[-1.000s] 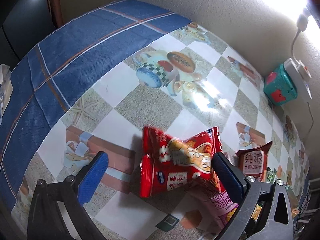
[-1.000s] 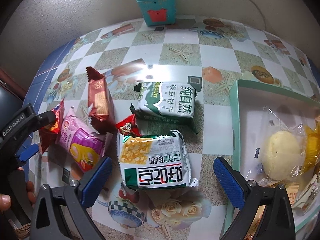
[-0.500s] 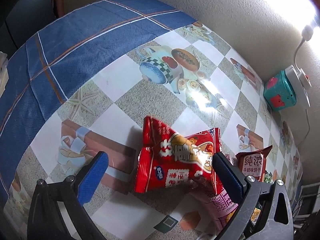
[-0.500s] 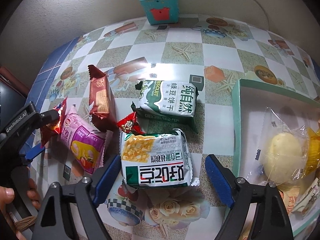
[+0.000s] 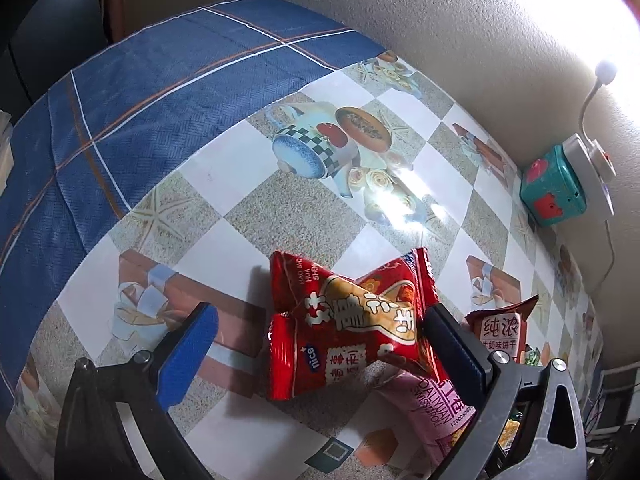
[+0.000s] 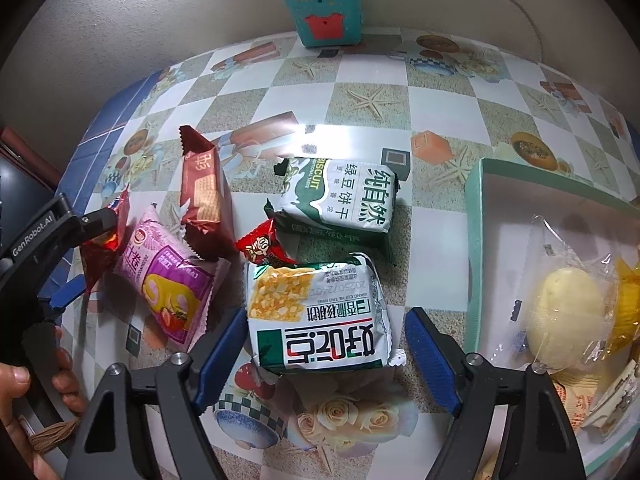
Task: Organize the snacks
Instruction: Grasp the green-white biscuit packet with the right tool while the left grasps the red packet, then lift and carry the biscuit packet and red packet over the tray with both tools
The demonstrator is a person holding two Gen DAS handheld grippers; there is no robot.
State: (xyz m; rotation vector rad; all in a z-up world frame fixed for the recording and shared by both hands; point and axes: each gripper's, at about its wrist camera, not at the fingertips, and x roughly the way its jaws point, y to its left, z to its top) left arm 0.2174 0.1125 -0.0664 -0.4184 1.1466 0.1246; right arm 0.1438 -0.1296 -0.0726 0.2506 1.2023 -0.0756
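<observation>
The left claw stands open, its blue pads spread wide. Between them lies a pair of shiny red foil snack packets, crossed one over the other; their right end touches the right pad, while the left pad is well apart from them. Under that right pad lies a pink plastic snack pack, and just beyond it a brown foil biscuit packet. All rest on the tabletop, covered by a chequered cloth printed with cups and starfish, near its blue-bordered left edge.

The right claw is also open, one blue pad on each side of a white-and-green corn-print snack bag, which lies flat between them; neither pad visibly presses it. Just behind the bag sit a small red candy wrapper and a green-and-white biscuit pack. Toward the right edge stands a pale green shallow box holding a clear-wrapped yellow bun. At the far edge, against the wall, stands a teal cube-shaped box.
</observation>
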